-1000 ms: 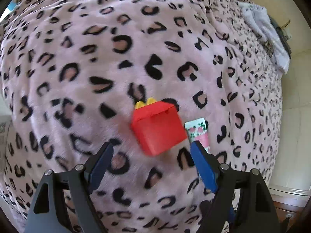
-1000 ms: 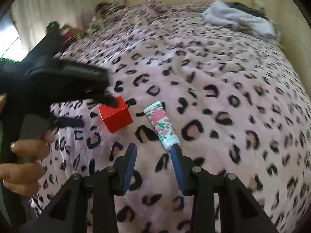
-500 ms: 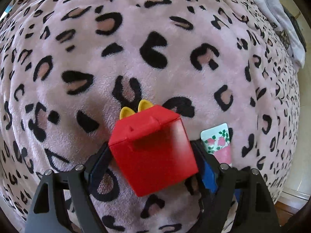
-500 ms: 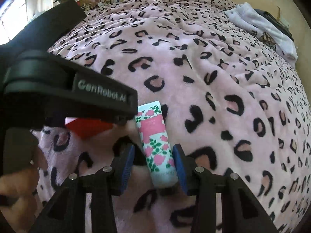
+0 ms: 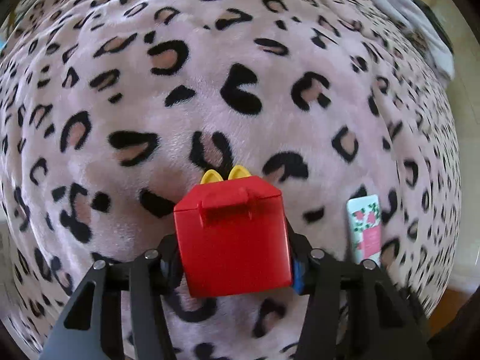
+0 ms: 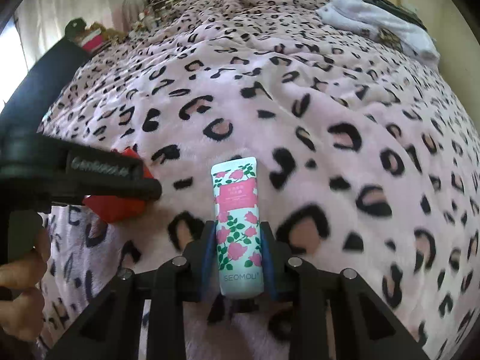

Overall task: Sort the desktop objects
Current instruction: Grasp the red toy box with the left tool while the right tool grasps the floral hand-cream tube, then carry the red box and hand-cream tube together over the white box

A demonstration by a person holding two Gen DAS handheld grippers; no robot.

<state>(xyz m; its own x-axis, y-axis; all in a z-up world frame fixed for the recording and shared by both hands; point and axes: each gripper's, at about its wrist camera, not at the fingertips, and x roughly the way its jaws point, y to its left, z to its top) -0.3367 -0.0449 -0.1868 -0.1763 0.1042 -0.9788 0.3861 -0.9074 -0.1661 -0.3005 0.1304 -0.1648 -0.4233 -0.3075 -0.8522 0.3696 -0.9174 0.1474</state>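
A red plastic box [image 5: 231, 225] with two yellow tabs at its far edge sits on the leopard-print blanket [image 5: 210, 96]. My left gripper [image 5: 233, 258] straddles it; the jaws are closing and the pads press against its two sides. A cream tube [image 6: 235, 192] printed with pink roses lies lengthwise in my right gripper [image 6: 238, 240], whose jaws are closing with the blue pads against the tube's lower half. The tube [image 5: 366, 225] also shows at the right in the left wrist view. The right wrist view has the left gripper's black body [image 6: 75, 177] over the red box [image 6: 120, 207].
A person's hand [image 6: 21, 273] grips the left tool's handle at the lower left. White clothing [image 6: 375, 21] lies at the bed's far right corner. Small clutter [image 6: 162, 0] lines the far left side. The blanket falls away at the bed's right edge [image 5: 450, 180].
Both grippers came down onto the bed. The left jaws moved in around the red box and the right jaws around the rose tube, and both narrowed onto them.
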